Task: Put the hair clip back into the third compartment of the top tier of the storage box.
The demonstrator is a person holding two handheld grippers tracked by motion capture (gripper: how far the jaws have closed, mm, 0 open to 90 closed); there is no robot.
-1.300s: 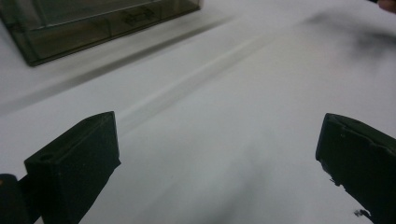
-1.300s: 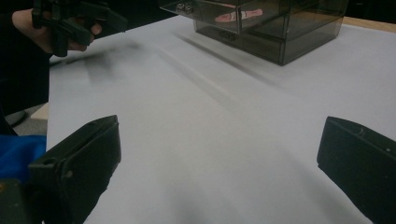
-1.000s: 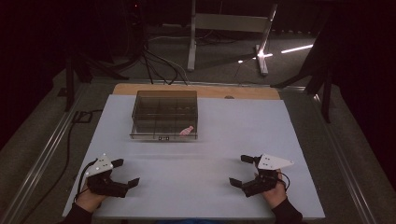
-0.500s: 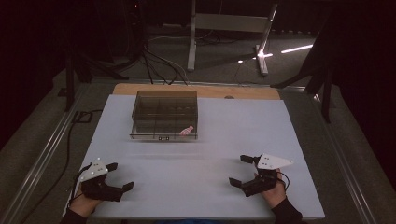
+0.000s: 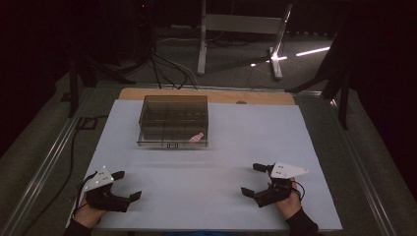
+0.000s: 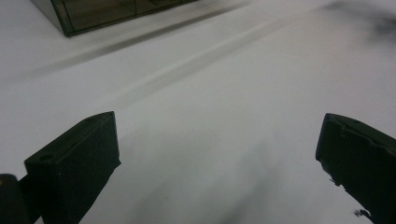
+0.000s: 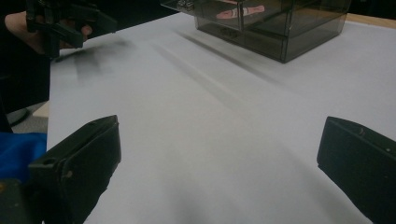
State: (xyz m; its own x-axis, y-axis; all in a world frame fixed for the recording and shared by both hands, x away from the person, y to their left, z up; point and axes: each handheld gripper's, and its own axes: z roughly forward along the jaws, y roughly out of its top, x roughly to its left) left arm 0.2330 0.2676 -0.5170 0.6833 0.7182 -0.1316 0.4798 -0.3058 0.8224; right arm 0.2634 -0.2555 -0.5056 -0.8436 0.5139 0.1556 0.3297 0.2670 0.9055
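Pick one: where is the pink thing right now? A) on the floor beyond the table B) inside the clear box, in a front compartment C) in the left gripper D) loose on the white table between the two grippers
B: the pink thing lies inside the clear box, in a compartment along its front wall, far from the left gripper and the right gripper, which both stand open and hold nothing.

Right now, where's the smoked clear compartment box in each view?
High view: compartment box at the table's far centre-left, beyond both tools.
Left gripper view: its near corner at the top left edge.
Right gripper view: top centre-right, lid closed.
Shared landmark: the pink item inside the box links the high and right gripper views.
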